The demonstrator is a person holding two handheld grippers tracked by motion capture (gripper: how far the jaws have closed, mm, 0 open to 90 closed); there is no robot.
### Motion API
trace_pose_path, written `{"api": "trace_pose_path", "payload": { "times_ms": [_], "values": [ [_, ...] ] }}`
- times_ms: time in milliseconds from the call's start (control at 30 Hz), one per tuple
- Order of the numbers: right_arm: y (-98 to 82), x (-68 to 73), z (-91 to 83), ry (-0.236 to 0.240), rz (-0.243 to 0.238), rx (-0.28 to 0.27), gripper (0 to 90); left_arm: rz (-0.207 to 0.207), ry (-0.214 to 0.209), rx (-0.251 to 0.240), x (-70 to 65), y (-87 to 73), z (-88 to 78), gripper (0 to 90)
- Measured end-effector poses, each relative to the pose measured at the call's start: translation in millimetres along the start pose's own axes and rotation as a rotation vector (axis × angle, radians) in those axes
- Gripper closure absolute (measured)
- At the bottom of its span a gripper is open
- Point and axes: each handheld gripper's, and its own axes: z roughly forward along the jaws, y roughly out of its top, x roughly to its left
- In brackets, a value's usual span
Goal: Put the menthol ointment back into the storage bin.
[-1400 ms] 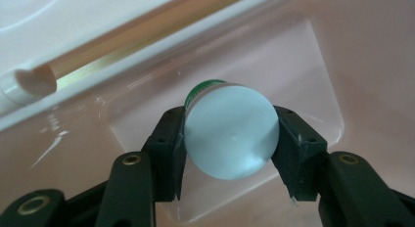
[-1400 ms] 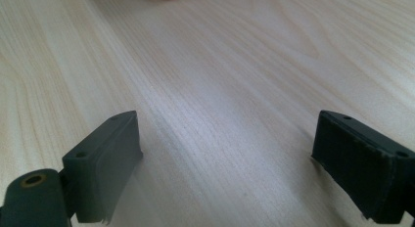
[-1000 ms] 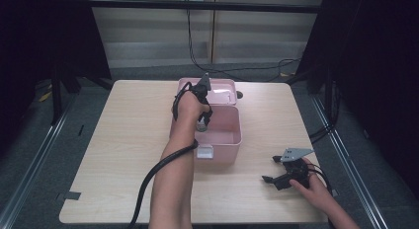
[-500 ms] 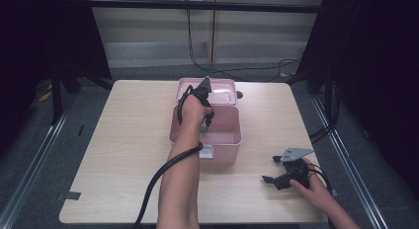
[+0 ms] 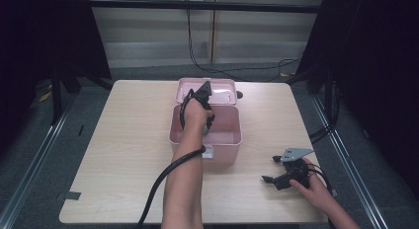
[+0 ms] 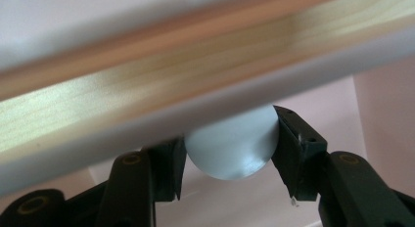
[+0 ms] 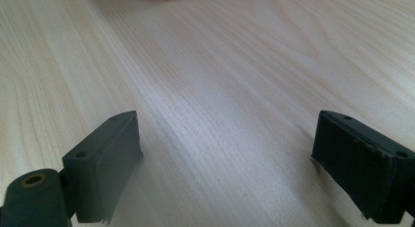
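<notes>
A pink box [image 5: 233, 140] stands open at the table's middle, its lid [image 5: 223, 86] tipped back behind it. My left gripper [image 5: 205, 124] is held over the box's inside, near the far wall. In the left gripper view, the left gripper [image 6: 226, 156] is shut on a pale blue-white ball [image 6: 230, 146], just under the box's blurred rim [image 6: 205, 109]. My right gripper [image 5: 271, 170] rests on the table at the front right, held by a hand. In the right gripper view its jaws [image 7: 225, 158] stand wide apart over bare wood.
The wooden table [image 5: 118, 140] has free room to the left of the box and in front of it. A black cable [image 5: 158, 189] trails from the left gripper along the forearm. Dark floor and metal rails surround the table.
The left forearm has shifted slightly while its gripper stays over the box. The right gripper has not moved.
</notes>
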Motion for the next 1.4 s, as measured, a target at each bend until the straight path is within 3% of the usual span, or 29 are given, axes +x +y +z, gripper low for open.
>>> {"api": "trace_pose_path", "payload": {
  "times_ms": [800,867,933,1400],
  "values": [
    [0.0,0.0,0.0,0.000,0.000,0.000,10.1,0.020,0.019,-0.015,2.8,-4.2,7.9,49.4],
    [0.0,0.0,0.0,0.000,0.000,0.000,10.0,0.006,0.015,-0.022,2.1,-5.1,8.4,49.3],
    [0.0,0.0,0.0,0.000,0.000,0.000,10.0,0.025,0.009,-0.015,3.3,-5.8,8.3,49.1],
    [0.0,0.0,0.0,0.000,0.001,0.000,10.0,0.017,0.002,-0.010,1.3,-7.9,6.9,43.0]
  ]
}}
